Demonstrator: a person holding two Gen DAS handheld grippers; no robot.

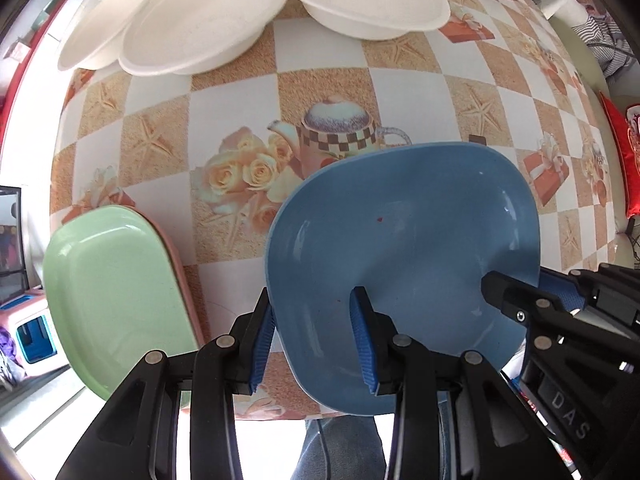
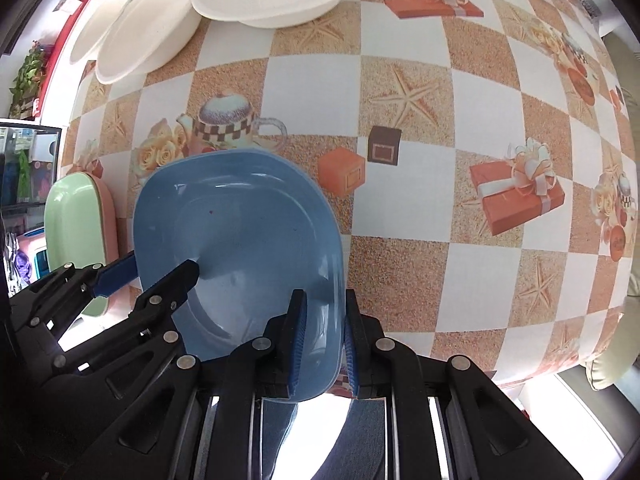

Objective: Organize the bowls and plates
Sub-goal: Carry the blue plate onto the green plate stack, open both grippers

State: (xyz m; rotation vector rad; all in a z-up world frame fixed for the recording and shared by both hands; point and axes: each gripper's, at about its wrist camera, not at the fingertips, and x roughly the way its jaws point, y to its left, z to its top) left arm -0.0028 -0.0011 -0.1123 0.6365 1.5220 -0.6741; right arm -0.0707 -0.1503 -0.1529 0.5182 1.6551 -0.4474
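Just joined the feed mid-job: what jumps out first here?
A blue plate is gripped on opposite rims by the left gripper and the right gripper, above the checkered tablecloth. A green plate sits on a pink one at the left; white bowls crowd the far edge.

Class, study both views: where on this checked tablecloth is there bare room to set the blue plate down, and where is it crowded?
Free: the cloth right of the blue square plastic plate, and the middle strip between it and the white round bowls. Crowded: the far left edge with those bowls, and beside the green plate.

Home dining spot; patterned tablecloth (image 2: 400,240); white bowls (image 1: 204,20); red cushion (image 1: 618,152)
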